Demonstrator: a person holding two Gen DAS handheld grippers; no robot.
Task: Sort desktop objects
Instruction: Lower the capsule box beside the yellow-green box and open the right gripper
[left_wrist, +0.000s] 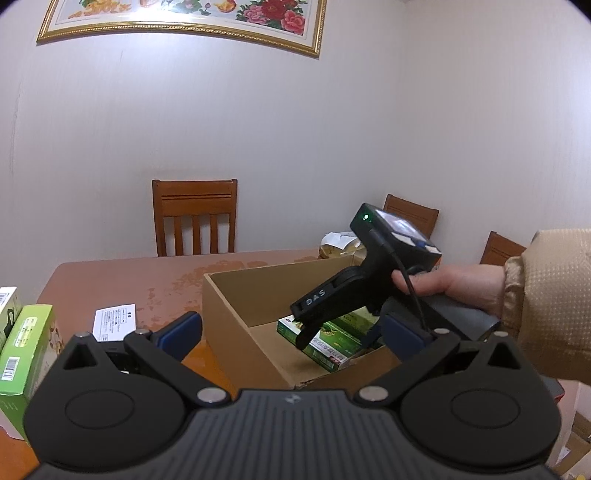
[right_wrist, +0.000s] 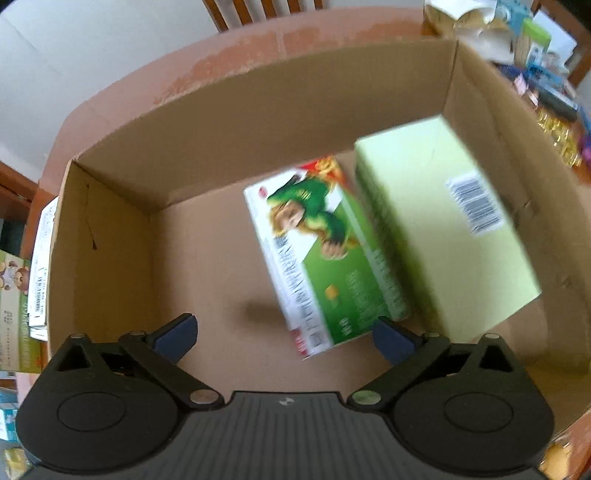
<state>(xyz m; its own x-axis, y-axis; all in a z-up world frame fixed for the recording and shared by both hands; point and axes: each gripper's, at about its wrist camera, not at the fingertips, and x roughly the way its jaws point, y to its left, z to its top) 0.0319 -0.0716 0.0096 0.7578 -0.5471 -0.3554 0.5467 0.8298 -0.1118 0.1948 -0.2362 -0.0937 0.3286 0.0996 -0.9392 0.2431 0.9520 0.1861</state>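
Hanging nose-down inside the cardboard box (right_wrist: 207, 122), the right claw (right_wrist: 284, 338) had its jaws spread wide and pinched nothing. Just ahead of it the green carton (right_wrist: 321, 258) lay on the box floor, with the pale green box (right_wrist: 443, 221) against it further right, apparently packed side by side to save room. Over to the left, the left claw (left_wrist: 288, 332) hovered spread and empty; left of it a light green carton (left_wrist: 26, 347) waited, probably next. A worn reddish table (left_wrist: 147, 277) carried everything, wooden chairs (left_wrist: 195, 218) and a white wall beyond.
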